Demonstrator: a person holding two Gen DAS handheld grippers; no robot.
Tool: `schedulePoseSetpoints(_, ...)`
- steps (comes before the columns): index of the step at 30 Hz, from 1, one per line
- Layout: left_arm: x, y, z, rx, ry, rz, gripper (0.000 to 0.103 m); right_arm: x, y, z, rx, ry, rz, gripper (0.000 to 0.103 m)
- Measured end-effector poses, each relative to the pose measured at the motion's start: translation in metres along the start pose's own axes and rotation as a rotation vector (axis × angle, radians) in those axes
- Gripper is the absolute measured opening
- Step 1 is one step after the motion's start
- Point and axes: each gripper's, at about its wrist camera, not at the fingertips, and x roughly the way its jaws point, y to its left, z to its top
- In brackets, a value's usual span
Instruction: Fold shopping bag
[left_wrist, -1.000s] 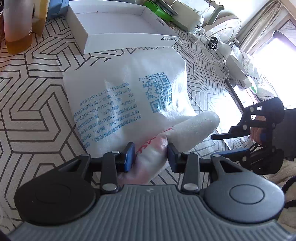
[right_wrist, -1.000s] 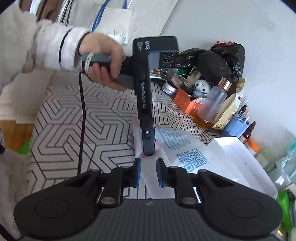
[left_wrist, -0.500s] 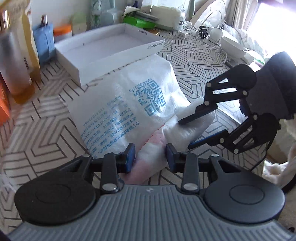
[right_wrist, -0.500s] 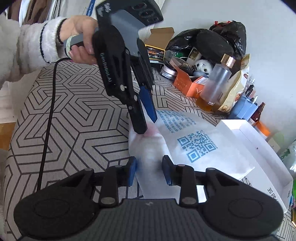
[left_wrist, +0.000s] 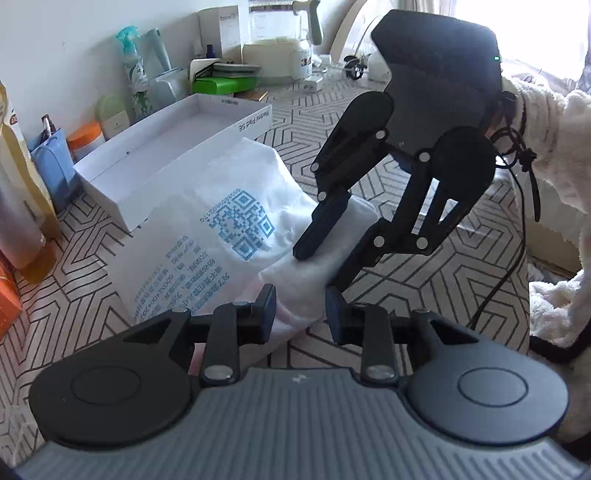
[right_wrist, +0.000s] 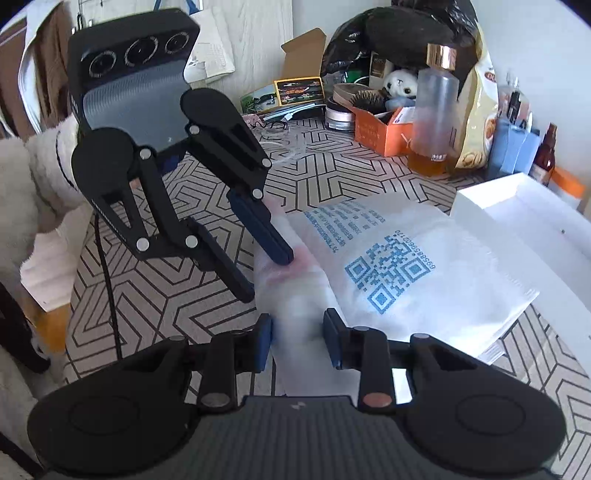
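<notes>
The white shopping bag (left_wrist: 221, 229) with a blue QR code and print lies flat on the patterned tablecloth; its near edge is rolled into a thick tube. My left gripper (left_wrist: 300, 310) has that tube between its pads and its jaws are closing on it. My right gripper (right_wrist: 298, 334) holds the same tube further along, with the fabric filling the gap between its pads. Each gripper shows in the other's view: the right gripper (left_wrist: 321, 267) straddles the tube's far end, and the left gripper (right_wrist: 265, 277) has a blue pad on the pink-tinted part of the bag (right_wrist: 406, 266).
A shallow white box (left_wrist: 177, 147) touches the bag's far edge. Bottles, an orange carton (right_wrist: 384, 136) and a tall amber bottle (right_wrist: 436, 122) crowd the wall side. A fluffy white sleeve (left_wrist: 546, 140) and a black cable (right_wrist: 107, 280) are at the table's edge.
The right gripper came in from the side with its jaws wider and set them around the rolled edge. Both grippers rolled upright, and the left jaws narrowed on the tube.
</notes>
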Motion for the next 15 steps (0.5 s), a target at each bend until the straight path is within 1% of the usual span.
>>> schedulePoseSetpoints(2, 0.007, 0.004, -0.002, -0.013, 0.025, -0.027, 0.029, 0.001, -0.008, 0.003, 0.04, 0.008, 0.028, 0.032)
schedulePoseSetpoints(4, 0.011, 0.011, -0.002, -0.069, 0.031, -0.054, 0.026, 0.0, -0.011, 0.003, 0.056, 0.01, 0.041, 0.032)
schedulePoseSetpoints(5, 0.01, 0.015, -0.002, -0.092, 0.033, -0.065, 0.025, 0.0, -0.012, 0.003, 0.062, 0.01, 0.047, 0.032)
schedulePoseSetpoints(6, 0.01, 0.019, -0.001, -0.107, 0.037, -0.08, 0.021, -0.001, -0.012, 0.002, 0.062, 0.009, 0.049, 0.032)
schedulePoseSetpoints(8, 0.01, 0.028, 0.001, -0.126, 0.046, -0.108, 0.019, -0.003, -0.008, 0.0, 0.038, -0.001, 0.039, 0.032)
schedulePoseSetpoints(10, 0.009, 0.036, 0.005, -0.144, 0.055, -0.124, 0.011, -0.003, -0.002, -0.002, -0.009, -0.009, 0.017, 0.032)
schedulePoseSetpoints(13, 0.007, 0.04, 0.005, -0.148, 0.064, -0.138, 0.01, -0.003, 0.008, -0.004, -0.076, -0.02, -0.022, 0.032)
schedulePoseSetpoints(15, 0.005, 0.042, 0.002, -0.169, 0.059, -0.147, 0.01, -0.002, 0.014, -0.006, -0.118, -0.026, -0.048, 0.033)
